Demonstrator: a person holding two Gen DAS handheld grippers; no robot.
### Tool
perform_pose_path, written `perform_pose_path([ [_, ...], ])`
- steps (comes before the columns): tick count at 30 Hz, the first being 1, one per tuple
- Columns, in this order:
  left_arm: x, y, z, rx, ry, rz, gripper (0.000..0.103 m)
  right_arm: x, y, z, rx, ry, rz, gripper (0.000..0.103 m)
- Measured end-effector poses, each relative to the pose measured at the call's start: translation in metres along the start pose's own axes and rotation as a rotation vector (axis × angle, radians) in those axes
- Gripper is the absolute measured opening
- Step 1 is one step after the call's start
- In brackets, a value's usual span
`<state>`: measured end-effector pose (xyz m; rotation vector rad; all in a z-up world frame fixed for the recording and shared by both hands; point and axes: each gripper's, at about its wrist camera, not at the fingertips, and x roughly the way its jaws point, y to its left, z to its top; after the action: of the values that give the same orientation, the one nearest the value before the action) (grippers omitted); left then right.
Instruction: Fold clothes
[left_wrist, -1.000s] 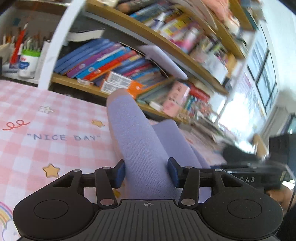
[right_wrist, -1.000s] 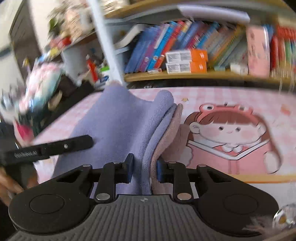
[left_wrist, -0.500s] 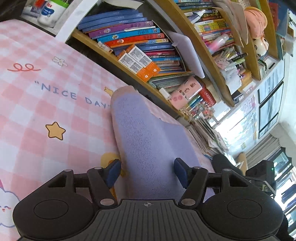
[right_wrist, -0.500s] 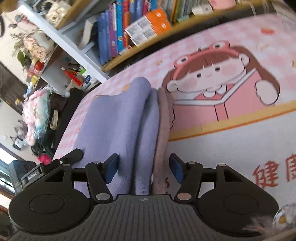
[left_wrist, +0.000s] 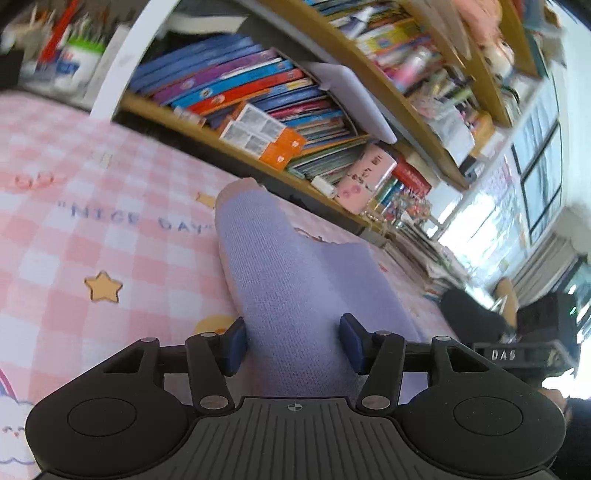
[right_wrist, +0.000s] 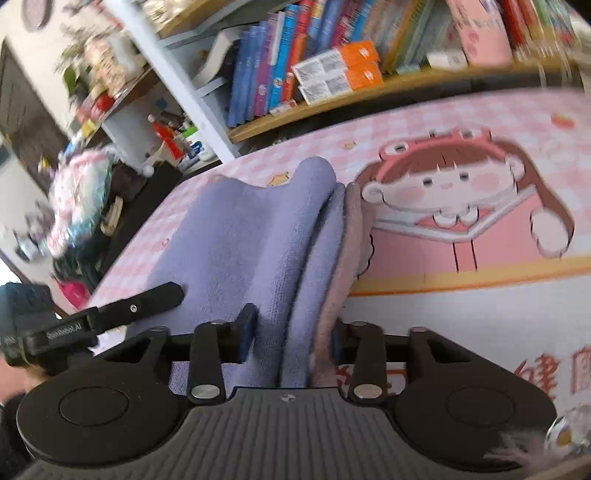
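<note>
left gripper (left_wrist: 291, 343) sits around a rolled edge of the lilac garment (left_wrist: 280, 280), jaws just narrowing, the left pad touching while the right one looks a shade clear — a loose hold at best. right gripper (right_wrist: 291, 334) has just been closing too, pads snug on the bunched lilac and pinkish layers. the garment lies half folded on the pink mat (left_wrist: 92, 240), bookshelf (right_wrist: 369, 88) beyond. risk: the left side slips out and the fold opens, or the thick stack fans apart. edges under the grippers are hidden — motion blur smears the far end.
</note>
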<state>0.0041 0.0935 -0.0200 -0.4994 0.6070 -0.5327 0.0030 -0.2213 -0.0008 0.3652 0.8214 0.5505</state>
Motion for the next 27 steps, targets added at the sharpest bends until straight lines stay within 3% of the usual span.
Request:
perform_pose_path([
  [2, 0.001, 0.002, -0.001, -0.005, 0.000, 0.001, 0.057, 0.003, -0.005, -0.003, 0.034, 0.012, 0.017, 0.056],
  [4, 0.001, 0.004, -0.002, -0.019, -0.001, -0.007, 0.057, 0.004, -0.007, -0.006, 0.057, 0.002, 0.037, 0.057],
  [9, 0.000, -0.004, -0.005, 0.015, -0.017, 0.004, 0.051, 0.002, -0.014, -0.011, 0.081, -0.041, 0.096, 0.034],
  [12, -0.004, -0.019, -0.007, 0.083, -0.055, 0.022, 0.049, -0.003, -0.010, -0.011, 0.026, -0.072, 0.097, 0.030],
  [16, -0.004, -0.025, 0.003, 0.098, -0.085, -0.004, 0.049, -0.009, -0.007, -0.006, -0.035, -0.114, 0.106, 0.029],
  [22, 0.025, -0.009, 0.043, 0.012, -0.045, -0.027, 0.049, 0.003, -0.010, 0.042, -0.075, -0.134, 0.103, 0.029],
  [27, 0.060, 0.007, 0.082, 0.006, -0.073, 0.034, 0.049, 0.040, -0.019, 0.086, -0.059, -0.128, 0.102, 0.029],
])
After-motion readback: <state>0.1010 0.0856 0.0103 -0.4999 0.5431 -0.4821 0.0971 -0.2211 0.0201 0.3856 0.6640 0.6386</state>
